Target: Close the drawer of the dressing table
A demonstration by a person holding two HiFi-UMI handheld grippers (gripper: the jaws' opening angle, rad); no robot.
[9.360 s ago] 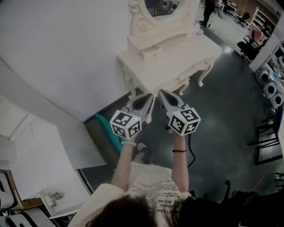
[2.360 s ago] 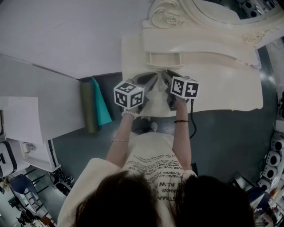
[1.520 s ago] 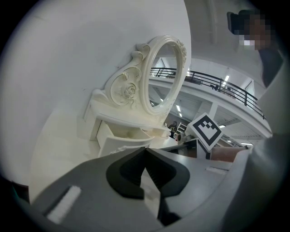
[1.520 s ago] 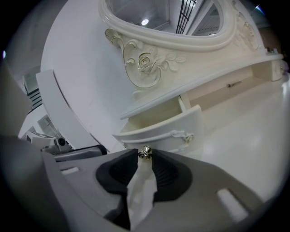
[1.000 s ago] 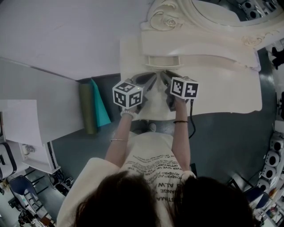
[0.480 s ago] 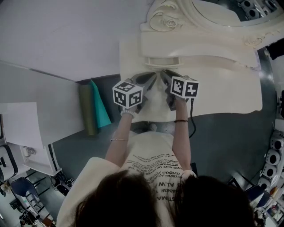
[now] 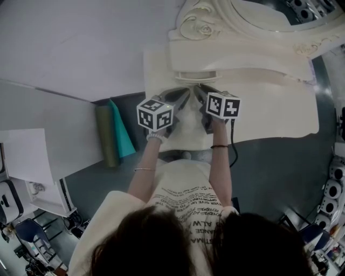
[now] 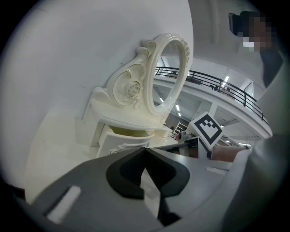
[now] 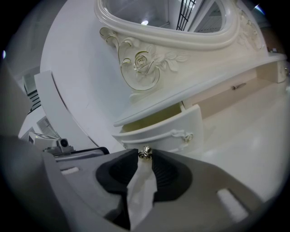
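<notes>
The cream dressing table has a small drawer under its mirror shelf, and the drawer stands partly pulled out. In the right gripper view the drawer shows its yellowish inside. A small metal knob sits pinched between the tips of my right gripper. From the head view, my right gripper points at the drawer front. My left gripper hovers just beside it over the tabletop. Its tips meet on nothing in the left gripper view, with the drawer ahead.
An oval mirror in a carved frame rises behind the drawer. A white wall runs along the table's left. On the dark floor to the left lies a rolled teal and olive mat. White furniture stands at lower left.
Over the last second both grippers kept their place at the drawer front. Much earlier they hung well back from the table and have since come up to it.
</notes>
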